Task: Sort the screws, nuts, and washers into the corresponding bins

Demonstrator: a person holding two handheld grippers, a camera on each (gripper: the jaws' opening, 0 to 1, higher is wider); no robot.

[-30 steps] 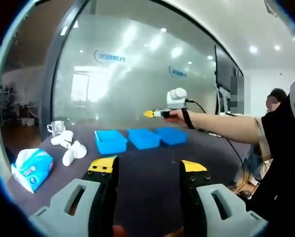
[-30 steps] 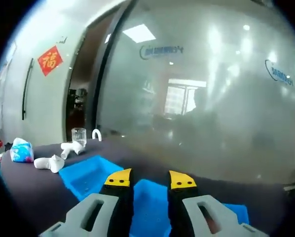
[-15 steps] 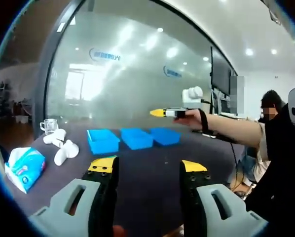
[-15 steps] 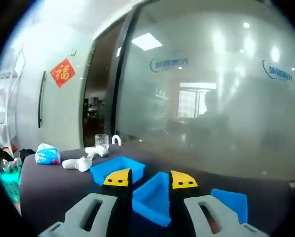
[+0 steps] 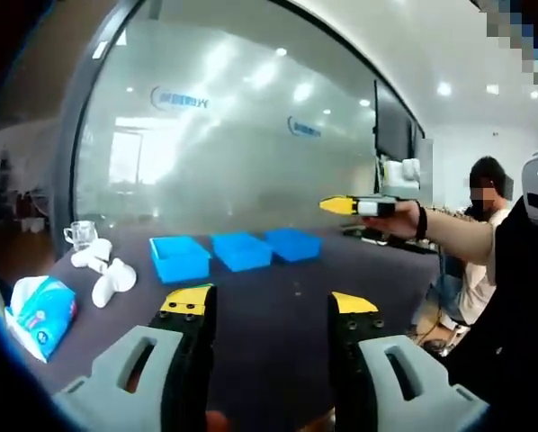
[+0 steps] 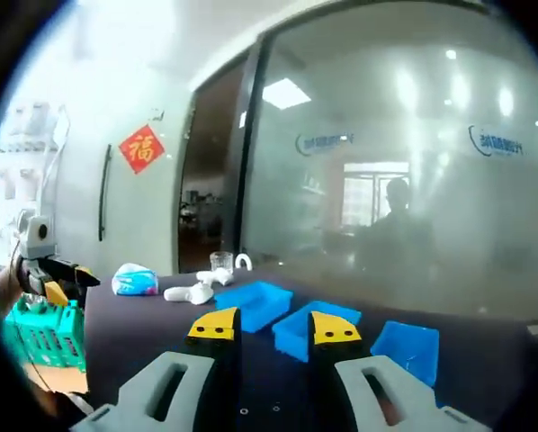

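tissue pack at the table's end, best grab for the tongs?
Judging from the left gripper view, the tissue pack is a soft, flattish pack lying near the table edge, apart from the white pieces. Probably best to come from above and pinch across its narrow width near the middle; the wrapper should give. The left tongs are open and nearer.

blue bins [image 5: 238,251], yellow-tipped claw [image 5: 267,304]

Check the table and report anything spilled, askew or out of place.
Nothing stands out. The three blue bins sit in a neat row on the dark table, with the tissue pack, white pieces and glass cup lying to one side. Small parts are too tiny to judge.
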